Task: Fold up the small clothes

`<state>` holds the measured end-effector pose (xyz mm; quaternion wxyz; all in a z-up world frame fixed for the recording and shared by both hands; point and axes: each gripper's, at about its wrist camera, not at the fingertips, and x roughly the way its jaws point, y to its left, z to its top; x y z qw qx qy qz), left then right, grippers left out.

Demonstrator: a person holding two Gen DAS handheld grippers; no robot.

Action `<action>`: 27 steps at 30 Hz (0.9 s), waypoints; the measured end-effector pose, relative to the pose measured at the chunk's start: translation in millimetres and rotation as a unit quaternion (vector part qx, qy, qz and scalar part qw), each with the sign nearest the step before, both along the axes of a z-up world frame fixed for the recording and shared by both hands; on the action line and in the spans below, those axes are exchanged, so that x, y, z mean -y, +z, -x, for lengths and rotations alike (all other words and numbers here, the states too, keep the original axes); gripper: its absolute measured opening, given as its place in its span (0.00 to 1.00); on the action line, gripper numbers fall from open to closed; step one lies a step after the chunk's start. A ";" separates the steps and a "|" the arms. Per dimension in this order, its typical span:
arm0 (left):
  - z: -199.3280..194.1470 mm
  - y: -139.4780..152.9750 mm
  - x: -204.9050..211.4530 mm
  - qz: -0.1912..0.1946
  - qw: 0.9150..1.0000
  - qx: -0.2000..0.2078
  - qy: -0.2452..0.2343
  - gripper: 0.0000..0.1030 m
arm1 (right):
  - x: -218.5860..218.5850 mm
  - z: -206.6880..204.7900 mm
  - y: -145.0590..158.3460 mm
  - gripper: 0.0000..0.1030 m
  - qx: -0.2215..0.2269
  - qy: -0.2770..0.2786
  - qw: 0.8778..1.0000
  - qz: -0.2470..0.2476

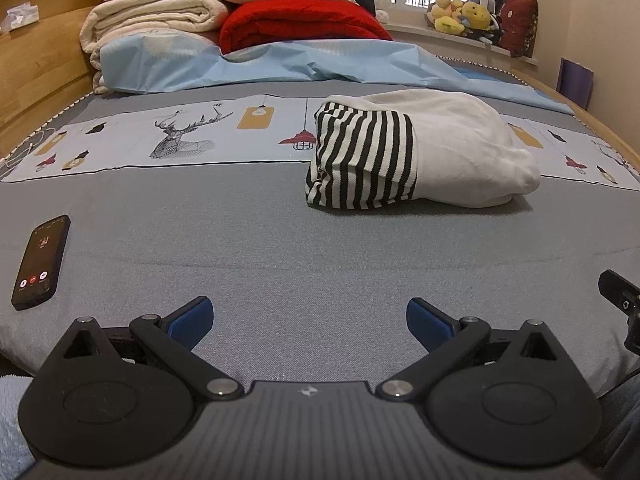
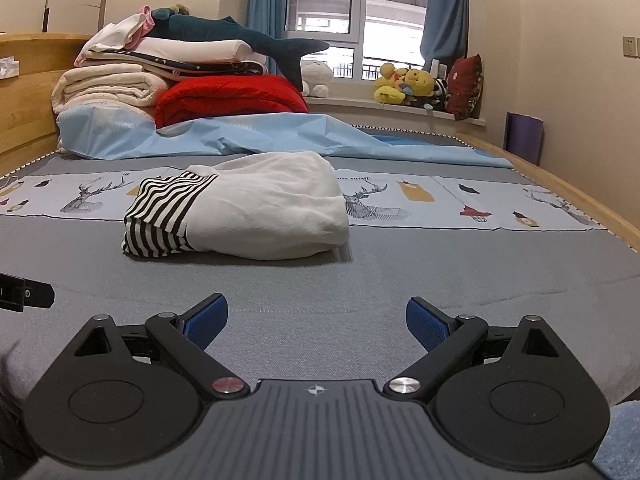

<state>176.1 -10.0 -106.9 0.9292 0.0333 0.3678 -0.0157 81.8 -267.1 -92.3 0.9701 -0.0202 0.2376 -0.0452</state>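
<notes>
Left wrist view: the left gripper [image 1: 308,322] hangs low over the grey bed cover [image 1: 260,240], its 2 blue pads spread wide, nothing between them. The folded garment [image 1: 420,152], white with a black-striped end, lies ahead to the right, well apart. A phone [image 1: 40,264] rests far left.

Right wrist view: the right gripper [image 2: 316,322] gapes wide too, empty. The garment [image 2: 240,208] sits ahead, slightly left, untouched.
</notes>
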 end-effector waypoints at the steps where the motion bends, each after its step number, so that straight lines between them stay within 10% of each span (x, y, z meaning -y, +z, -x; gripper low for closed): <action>1: 0.1 0.1 0.1 -0.001 1.000 0.000 0.000 1.00 | -0.1 0.0 0.0 0.93 0.001 0.000 1.000 0.000; 27: -1.8 -2.9 2.7 -0.003 1.000 -0.004 -0.005 1.00 | -3.4 -1.5 -1.3 0.93 -0.003 0.002 1.000 0.008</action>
